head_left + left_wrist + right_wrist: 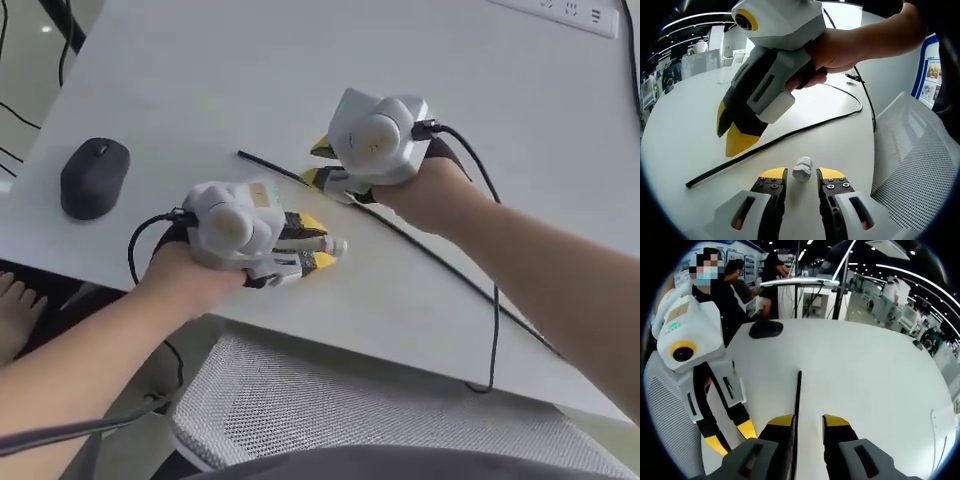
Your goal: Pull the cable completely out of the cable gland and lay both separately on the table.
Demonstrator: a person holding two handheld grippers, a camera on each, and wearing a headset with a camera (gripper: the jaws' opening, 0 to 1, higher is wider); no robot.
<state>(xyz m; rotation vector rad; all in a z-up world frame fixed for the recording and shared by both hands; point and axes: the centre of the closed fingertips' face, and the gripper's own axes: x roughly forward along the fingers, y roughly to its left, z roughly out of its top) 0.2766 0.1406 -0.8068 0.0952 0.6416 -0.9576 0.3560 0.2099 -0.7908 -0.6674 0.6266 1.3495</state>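
**Condition.** We find the small white plastic cable gland (802, 167) resting on the white round-edged table (200, 70). It sits between the yellow-tipped jaws of the left gripper (802, 174), which stand narrowly apart with a sliver of gap on each side. The thin black cable (785, 135) lies flat just beyond it, apart from the gland, with one free end. It runs between the jaws of the right gripper (808, 422), which are parted and do not clamp it. The cable lies close against one finger.

**Hazards.**
- We judge the gland light and prone to roll. A jaw that touches it on withdrawal could flick it toward the near table edge, which is close.
- The right gripper's finger beside the cable could snag it on lifting and drag it back against the gland. Both would then no longer lie separately.

**Surroundings.** A dark grey computer mouse (95, 178) sits well clear to the left, and a white power strip (565, 10) lies at the far edge. A white mesh chair (330, 400) stands below the near edge. Nothing obstructs either gripper's retreat.
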